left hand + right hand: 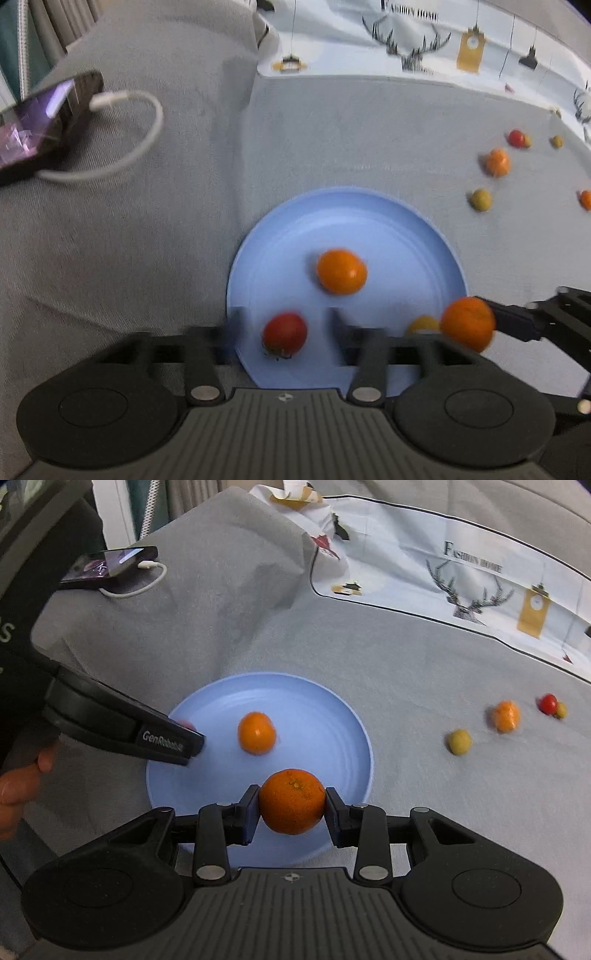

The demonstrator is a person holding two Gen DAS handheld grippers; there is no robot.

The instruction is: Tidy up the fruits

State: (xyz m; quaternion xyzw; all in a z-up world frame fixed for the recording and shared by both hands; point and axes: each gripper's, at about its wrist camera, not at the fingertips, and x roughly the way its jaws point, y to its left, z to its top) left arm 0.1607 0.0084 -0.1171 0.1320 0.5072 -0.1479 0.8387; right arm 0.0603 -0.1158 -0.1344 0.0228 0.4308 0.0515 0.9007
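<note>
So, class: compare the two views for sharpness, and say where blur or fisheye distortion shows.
Left wrist view: motion-smeared throughout, the red tomato and blue plate rim soft. Right wrist view: sharper, with peel texture visible on the orange gripped in the right tool; only the far fruits smear. Both bend the tablecloth edge into a curve.

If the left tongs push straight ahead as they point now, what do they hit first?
Most likely the red tomato, which sits between the open left tongs on the blue plate. Beyond it lies the loose orange. Motion blur leaves the height above the plate unclear.
</note>
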